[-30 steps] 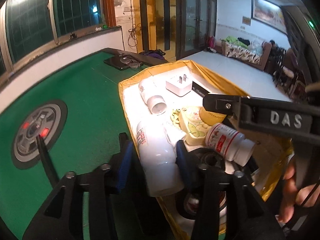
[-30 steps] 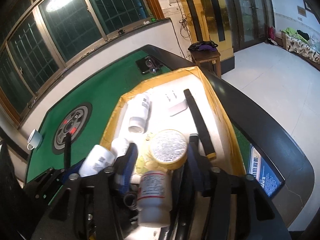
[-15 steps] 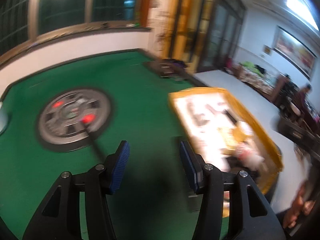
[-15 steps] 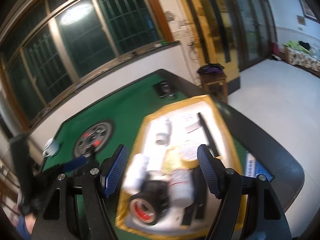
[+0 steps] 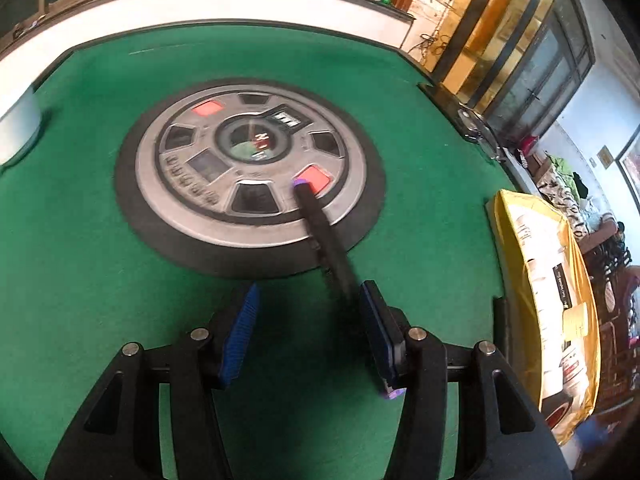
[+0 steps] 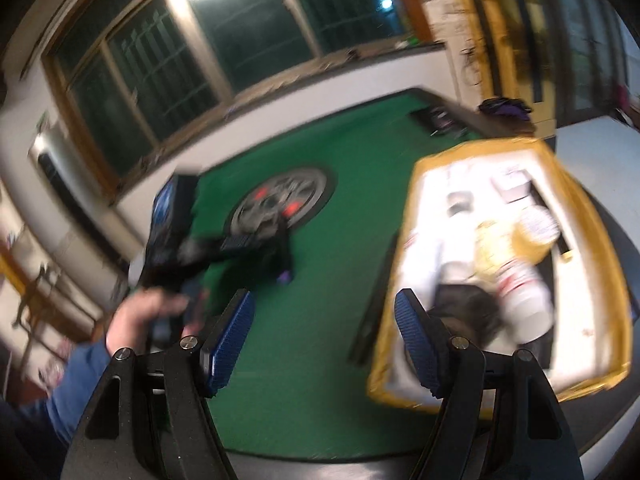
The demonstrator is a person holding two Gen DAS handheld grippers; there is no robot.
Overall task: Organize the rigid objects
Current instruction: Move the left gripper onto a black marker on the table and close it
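Note:
My left gripper (image 5: 309, 292) hangs open over the green felt, with nothing between its blue pads (image 5: 240, 332). A thin black rod (image 5: 320, 232) with a purple end lies from the table's round centre disc (image 5: 180, 168) to beneath the right-hand finger. My right gripper (image 6: 324, 300) is open and empty at the near left corner of the yellow tray (image 6: 404, 248). Blurred in that tray lie white bottles (image 6: 528, 292), a yellow jar (image 6: 536, 228) and a black tape roll (image 6: 468, 308). The tray (image 5: 500, 216) also shows at the right of the left wrist view.
A white cup (image 5: 16, 128) stands at the felt's far left. In the right wrist view a hand (image 6: 148, 312) in a blue sleeve holds the left gripper at the left. The table has a dark raised rim (image 6: 616, 232); windows and a wall lie behind it.
My left gripper swung left from the tray to the felt by the centre disc; the white bottle is no longer between its pads. My right gripper drew back, jaws wider, off the yellow jar.

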